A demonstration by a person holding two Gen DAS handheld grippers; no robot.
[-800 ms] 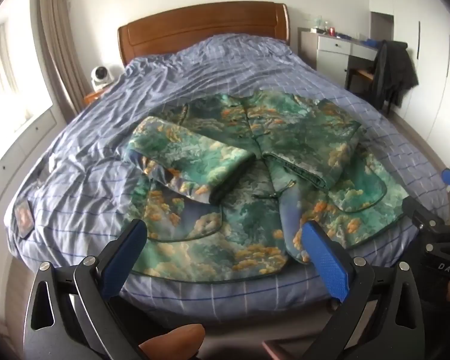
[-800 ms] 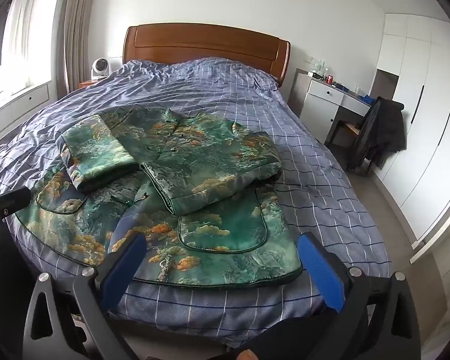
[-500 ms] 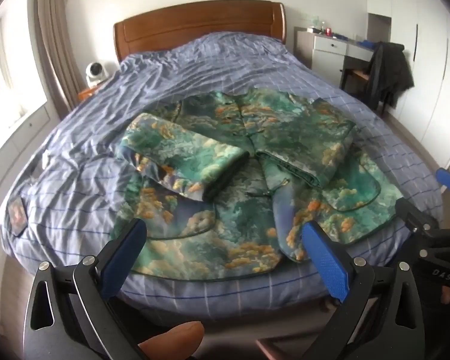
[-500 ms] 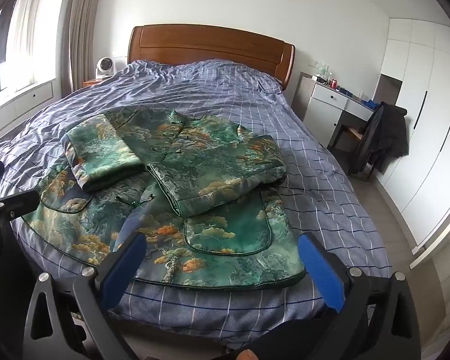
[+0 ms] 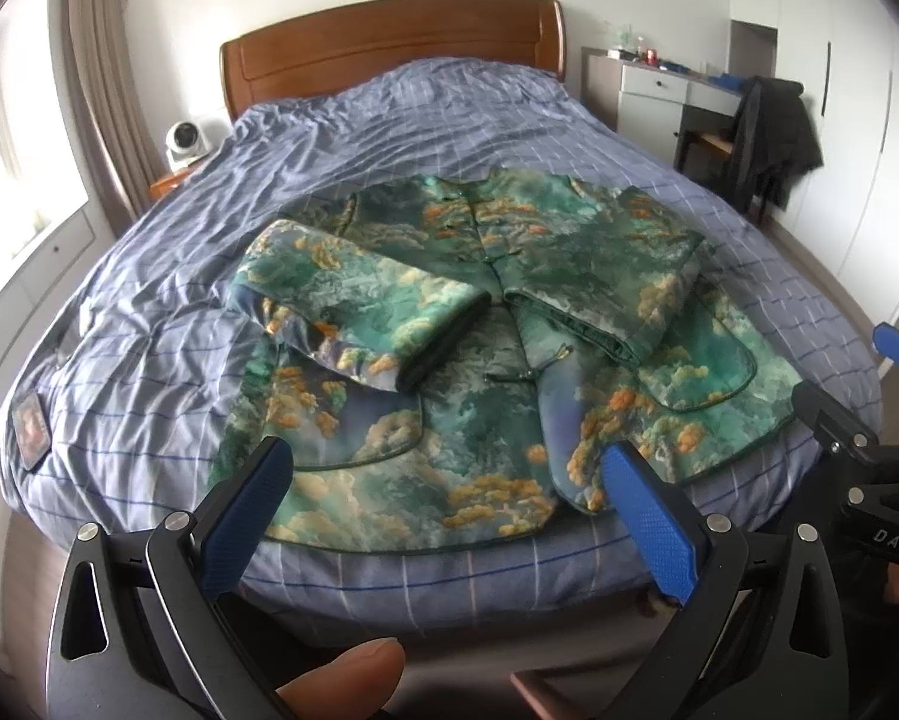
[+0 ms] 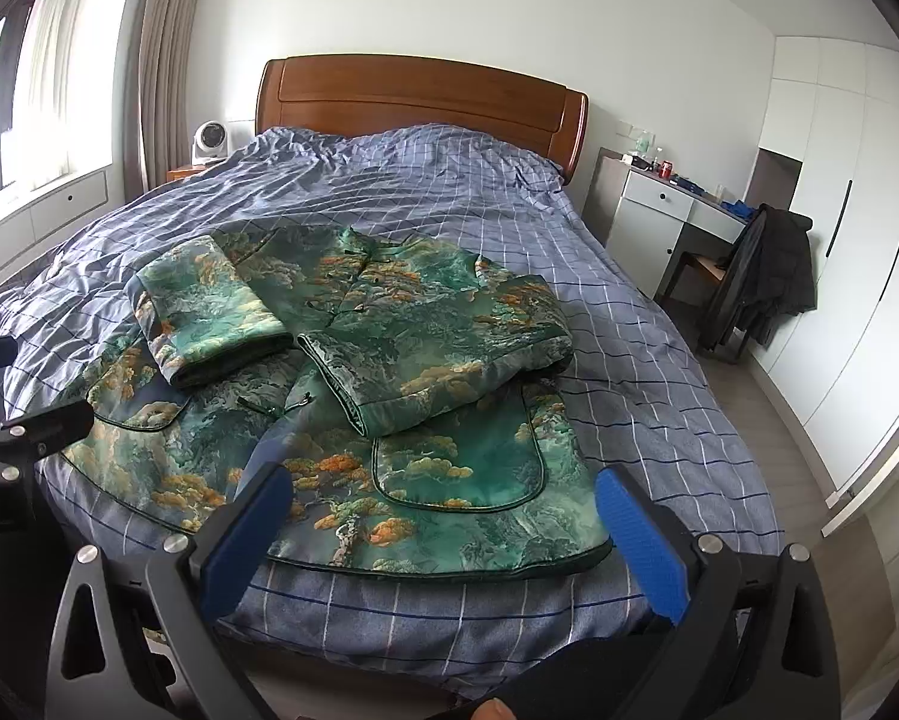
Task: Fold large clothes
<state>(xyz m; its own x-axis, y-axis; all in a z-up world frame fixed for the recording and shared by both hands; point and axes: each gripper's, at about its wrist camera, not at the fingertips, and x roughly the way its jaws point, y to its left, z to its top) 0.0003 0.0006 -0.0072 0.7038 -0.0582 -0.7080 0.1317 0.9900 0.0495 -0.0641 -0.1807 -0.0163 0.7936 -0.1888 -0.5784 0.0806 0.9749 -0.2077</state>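
One jacket (both sleeves folded in) on one bed.

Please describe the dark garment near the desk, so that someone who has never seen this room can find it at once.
Start from the bed with its wooden headboard; to its right, against the wall, stands a white desk. The dark jacket hangs over the chair in front of it. It is plain black, unlike the green patterned jacket lying on the bed.
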